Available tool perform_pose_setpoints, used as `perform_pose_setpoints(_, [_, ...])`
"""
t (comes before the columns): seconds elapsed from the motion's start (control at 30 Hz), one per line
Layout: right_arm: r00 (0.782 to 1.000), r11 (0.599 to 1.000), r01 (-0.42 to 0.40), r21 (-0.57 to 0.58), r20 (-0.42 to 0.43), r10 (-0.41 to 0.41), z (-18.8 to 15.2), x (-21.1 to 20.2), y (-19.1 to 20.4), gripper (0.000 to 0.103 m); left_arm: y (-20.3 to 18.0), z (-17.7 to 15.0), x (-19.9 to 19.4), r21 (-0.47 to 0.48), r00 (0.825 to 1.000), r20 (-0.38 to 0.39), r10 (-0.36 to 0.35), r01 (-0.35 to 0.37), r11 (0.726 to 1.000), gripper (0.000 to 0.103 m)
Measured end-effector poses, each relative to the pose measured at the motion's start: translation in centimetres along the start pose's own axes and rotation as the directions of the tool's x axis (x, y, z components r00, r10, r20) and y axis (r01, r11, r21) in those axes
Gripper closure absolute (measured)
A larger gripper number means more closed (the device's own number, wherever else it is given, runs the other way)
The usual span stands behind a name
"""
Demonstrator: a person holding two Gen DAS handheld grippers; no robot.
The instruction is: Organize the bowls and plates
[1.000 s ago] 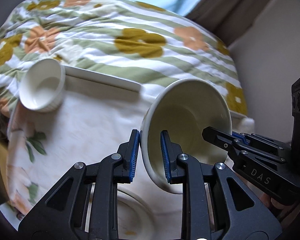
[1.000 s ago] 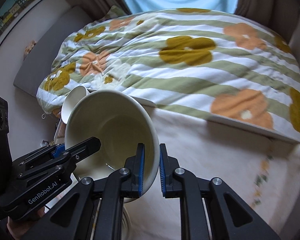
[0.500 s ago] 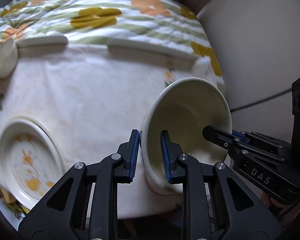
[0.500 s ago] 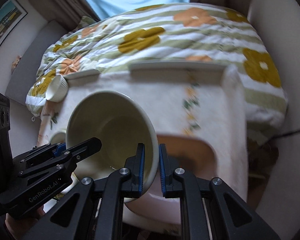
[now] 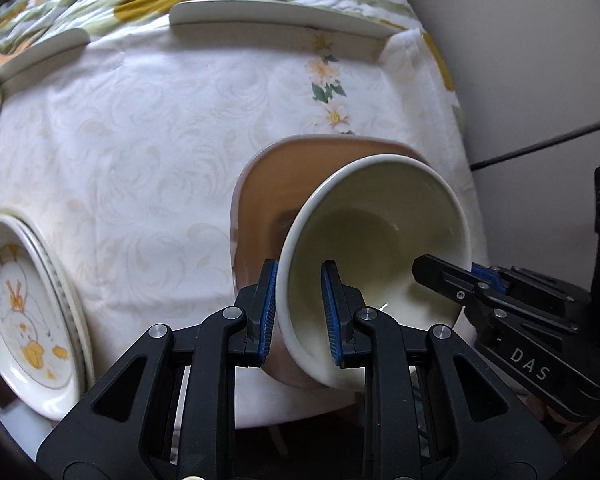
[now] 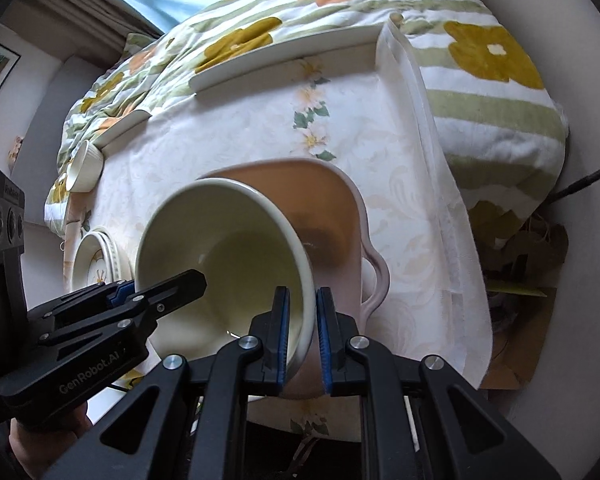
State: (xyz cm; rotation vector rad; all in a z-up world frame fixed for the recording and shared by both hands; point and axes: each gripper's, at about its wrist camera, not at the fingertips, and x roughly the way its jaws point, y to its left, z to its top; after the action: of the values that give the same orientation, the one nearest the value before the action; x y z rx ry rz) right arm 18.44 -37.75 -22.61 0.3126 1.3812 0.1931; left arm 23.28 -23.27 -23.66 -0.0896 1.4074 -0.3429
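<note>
Since the earlier frames the cream bowl [image 5: 374,256] had travelled across the bench [image 5: 148,152] toward its right side, and it now hung over the brown dish with a handle [image 6: 332,216], which was not under it a second before. The small white cup [image 6: 85,166] and the stacked plates with the yellow print [image 5: 28,304] had slid away to the left of the views.

Both tongs were clamped on the bowl. The left tongs [image 5: 300,312] gripped its near-left rim, one pad outside and one inside, and the right tongs [image 6: 302,334] gripped the opposite rim in the same way. The bowl was tilted, its mouth turned up toward the cameras — it did not yet rest on anything, as far as I could judge.

About progress: the printed plates already lay in one pile at the near-left corner of the bench, so that part looked done. The bowl was probably about to be set into the brown dish, but this step was not finished. Still loose were the small cup at the far-left edge and two long white plates [image 5: 284,14] along the far edge, next to the flowered blanket [image 6: 492,80] — these seemed to wait for their turn.
</note>
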Motion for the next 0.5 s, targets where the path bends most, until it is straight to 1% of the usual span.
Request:
perform_pose_setpoints(0.07, [1.000,1.000,0.001,0.012,-0.002,-0.001,0.1,0.2,-0.2,0.091,-0.1,0.4,0.5,0.022,1.000,-0.010,0.021,-0.020,1.000,0.084])
perform_pose_setpoints(0.3, [1.000,0.999,0.013,0.035,-0.012,-0.012,0.3,1.0,-0.6,0.091,-0.7,1.3,1.5,0.076,0.998,-0.026,0.060,-0.058,0.995,0.084])
perform_pose_setpoints(0.4, [1.000,0.999,0.023,0.044,-0.018,-0.022,0.2,1.1,-0.7,0.091,-1.3,1.4,1.8,0.116,0.995,-0.023,0.101,-0.098,0.988,0.084])
perform_pose_setpoints(0.47, [1.000,0.999,0.027,0.047,-0.018,-0.026,0.3,1.1,-0.7,0.091,-1.6,1.4,1.7,0.144,0.991,-0.006,0.137,-0.135,0.980,0.084])
perform_pose_setpoints(0.5, [1.000,0.998,0.029,0.048,-0.014,-0.028,0.4,1.1,-0.8,0.091,-1.6,1.4,1.5,0.151,0.990,0.001,0.144,-0.142,0.978,0.084])
